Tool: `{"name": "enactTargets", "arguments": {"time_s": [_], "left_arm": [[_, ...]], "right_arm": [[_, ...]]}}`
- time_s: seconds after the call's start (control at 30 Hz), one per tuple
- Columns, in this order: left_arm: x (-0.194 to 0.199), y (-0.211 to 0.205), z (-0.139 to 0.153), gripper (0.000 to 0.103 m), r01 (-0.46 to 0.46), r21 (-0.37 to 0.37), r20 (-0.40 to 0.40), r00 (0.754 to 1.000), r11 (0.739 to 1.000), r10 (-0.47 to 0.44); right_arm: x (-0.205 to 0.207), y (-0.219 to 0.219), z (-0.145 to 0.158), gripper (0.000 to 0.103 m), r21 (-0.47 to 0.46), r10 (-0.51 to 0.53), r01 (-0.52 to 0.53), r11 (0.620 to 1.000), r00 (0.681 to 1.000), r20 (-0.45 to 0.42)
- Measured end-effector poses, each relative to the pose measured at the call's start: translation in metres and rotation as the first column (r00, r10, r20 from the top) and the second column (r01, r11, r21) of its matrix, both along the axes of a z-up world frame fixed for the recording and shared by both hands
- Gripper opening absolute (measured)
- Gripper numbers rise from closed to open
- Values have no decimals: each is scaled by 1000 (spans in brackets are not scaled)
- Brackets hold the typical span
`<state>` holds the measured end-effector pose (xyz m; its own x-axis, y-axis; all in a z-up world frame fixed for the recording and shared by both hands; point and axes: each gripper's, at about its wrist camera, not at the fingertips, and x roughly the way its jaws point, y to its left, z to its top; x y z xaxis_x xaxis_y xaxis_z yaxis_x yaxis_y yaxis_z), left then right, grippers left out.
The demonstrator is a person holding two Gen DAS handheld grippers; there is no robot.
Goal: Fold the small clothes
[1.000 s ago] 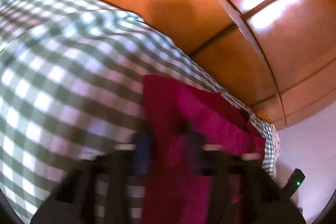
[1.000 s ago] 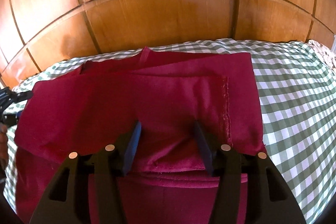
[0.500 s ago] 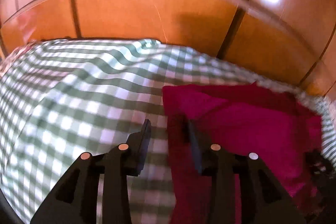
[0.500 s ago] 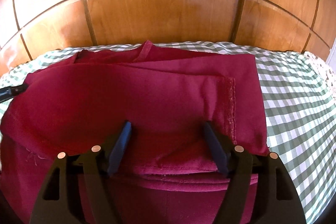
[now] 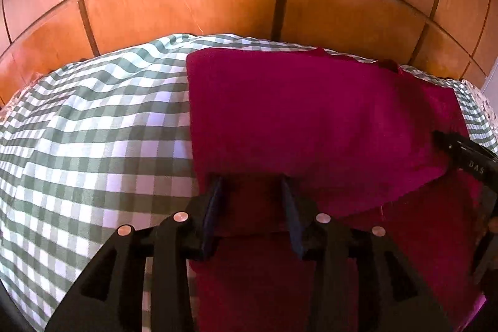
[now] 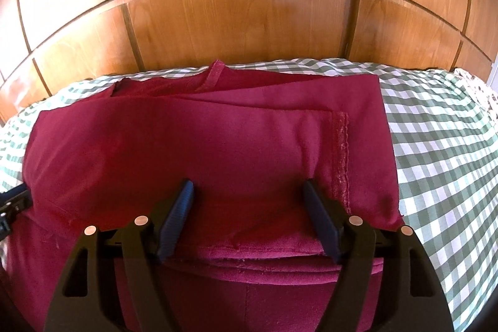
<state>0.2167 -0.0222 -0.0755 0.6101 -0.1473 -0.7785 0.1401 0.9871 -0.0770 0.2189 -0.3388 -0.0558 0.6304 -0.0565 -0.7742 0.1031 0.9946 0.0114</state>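
nearest to me, my left claw (image 5: 252, 209) sits low over the near left edge of the crimson garment (image 5: 311, 120). its jaws have just been opening and now stand partly apart; cloth lies under and between them, but the pads do not seem to press on it, so i read it as released. i'd judge it is parked there to take that edge for the next fold.

my right claw (image 6: 249, 220) hovers over the near hem (image 6: 249, 251) of the same garment (image 6: 202, 145), where a stitched edge lies across a lower layer. its jaws stand wide, nothing pinched, cloth only beneath them. i think both claws sit at the near edge so a fold can go away from me in one lift, keeping the edge straight.

the garment itself lies on the bed, on a green and white checked sheet (image 6: 435, 161), already doubled over: a folded panel with a seam (image 6: 340, 157) down its right side rests on a wider layer. at the far edge something like a neckline or strap pokes up, though the fisheye makes it hard to say which.

beyond the bed stands a glossy wooden panelled headboard (image 6: 242, 27), catching bright glare.
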Motion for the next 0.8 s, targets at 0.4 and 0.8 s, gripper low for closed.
{"name": "enactTargets", "arguments": {"time_s": [0.4,0.8], "left_arm": [[-84,21,28,62,-46,5,64,997,999,45],[-145,39,20,65,-35,5,34,999,999,35]], "right_arm": [[-5,7,8,98,-14,15,-15,1000,1000,-17],[-76,-16,31,98,6,-23,24,1000,999,-29]]}}
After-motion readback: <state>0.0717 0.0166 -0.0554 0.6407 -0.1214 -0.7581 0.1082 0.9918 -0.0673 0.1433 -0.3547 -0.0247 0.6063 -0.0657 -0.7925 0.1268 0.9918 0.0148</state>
